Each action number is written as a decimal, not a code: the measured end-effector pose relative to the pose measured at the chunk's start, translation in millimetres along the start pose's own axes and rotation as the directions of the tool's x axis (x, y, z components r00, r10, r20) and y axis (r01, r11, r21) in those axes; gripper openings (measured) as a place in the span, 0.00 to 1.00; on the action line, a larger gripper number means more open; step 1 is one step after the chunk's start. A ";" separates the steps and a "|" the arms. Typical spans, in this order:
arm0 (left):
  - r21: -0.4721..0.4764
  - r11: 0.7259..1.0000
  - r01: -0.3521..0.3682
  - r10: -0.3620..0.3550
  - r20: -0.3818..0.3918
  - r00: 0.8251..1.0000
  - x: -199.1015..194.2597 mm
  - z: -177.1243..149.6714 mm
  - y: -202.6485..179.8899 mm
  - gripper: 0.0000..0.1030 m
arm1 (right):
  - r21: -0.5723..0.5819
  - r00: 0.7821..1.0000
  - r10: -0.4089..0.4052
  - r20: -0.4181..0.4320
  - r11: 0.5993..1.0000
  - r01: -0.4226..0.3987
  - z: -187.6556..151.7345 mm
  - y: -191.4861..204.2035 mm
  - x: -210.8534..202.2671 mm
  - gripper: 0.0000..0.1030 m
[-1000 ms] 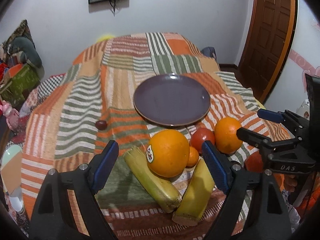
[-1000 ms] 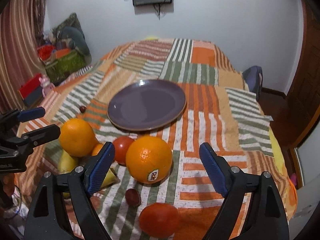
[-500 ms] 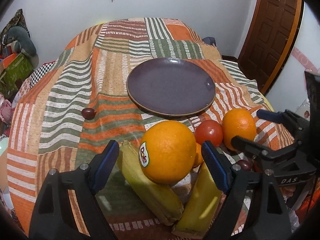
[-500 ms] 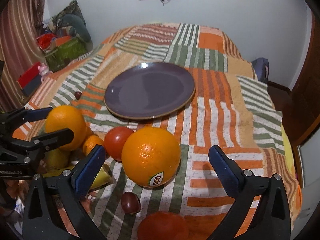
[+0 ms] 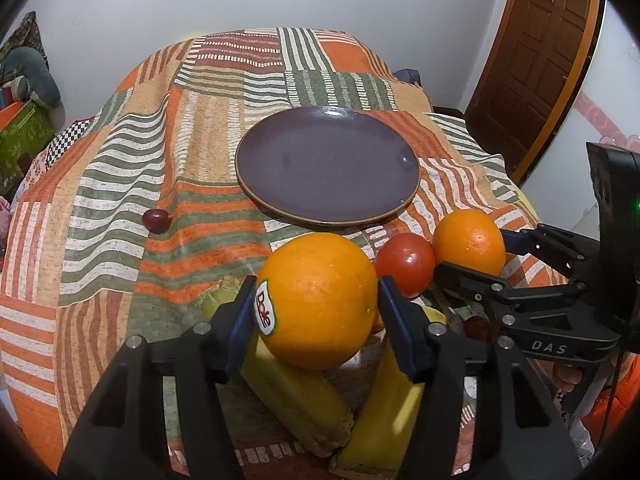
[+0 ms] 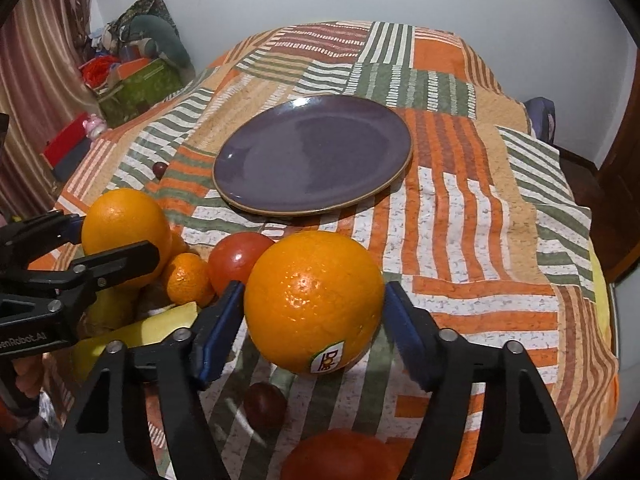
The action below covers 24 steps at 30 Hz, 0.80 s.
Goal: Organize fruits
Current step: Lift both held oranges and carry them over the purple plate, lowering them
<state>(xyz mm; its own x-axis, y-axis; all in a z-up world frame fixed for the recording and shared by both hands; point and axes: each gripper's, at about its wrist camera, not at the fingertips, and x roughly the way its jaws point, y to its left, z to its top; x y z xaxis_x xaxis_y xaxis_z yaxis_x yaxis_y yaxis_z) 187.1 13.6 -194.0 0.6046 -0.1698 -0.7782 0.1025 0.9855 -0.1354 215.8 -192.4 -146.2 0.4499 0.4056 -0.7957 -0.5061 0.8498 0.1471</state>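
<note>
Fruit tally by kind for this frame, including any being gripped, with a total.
Large oranges: 2
Small mandarin: 1
Red tomatoes: 2
Bananas: 2
Small dark round fruits: 2
Total: 9

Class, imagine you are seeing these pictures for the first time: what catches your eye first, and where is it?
Each gripper's blue fingers close around a big orange: the left gripper on one orange, the right gripper on another. Behind them an empty purple plate sits mid-quilt.
</note>
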 end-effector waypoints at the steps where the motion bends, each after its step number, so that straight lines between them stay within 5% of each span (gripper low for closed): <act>1: -0.001 1.000 0.000 0.000 -0.002 1.000 -0.1 0.2 0.5 0.57 | 0.002 1.000 0.004 0.001 1.000 -0.004 -0.3 -0.8 -0.4 0.63; 11: -0.016 1.000 -0.014 0.015 0.019 1.000 -12.0 7.8 4.2 0.57 | 0.038 1.000 0.025 -0.001 0.999 -0.025 2.3 -6.2 -5.5 0.63; 24: -0.021 0.998 -0.059 0.061 0.130 0.990 -49.6 35.4 17.2 0.57 | 0.019 0.994 -0.019 0.106 1.000 0.017 27.4 -6.0 -39.4 0.63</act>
<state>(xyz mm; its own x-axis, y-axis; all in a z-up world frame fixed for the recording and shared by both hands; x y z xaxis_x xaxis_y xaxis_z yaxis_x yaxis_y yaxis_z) 186.9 39.1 -136.1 0.7072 -0.1076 -0.6987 0.0498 0.9935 -0.1025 221.3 -204.3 -99.7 0.5351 0.4232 -0.7312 -0.4841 0.8629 0.1452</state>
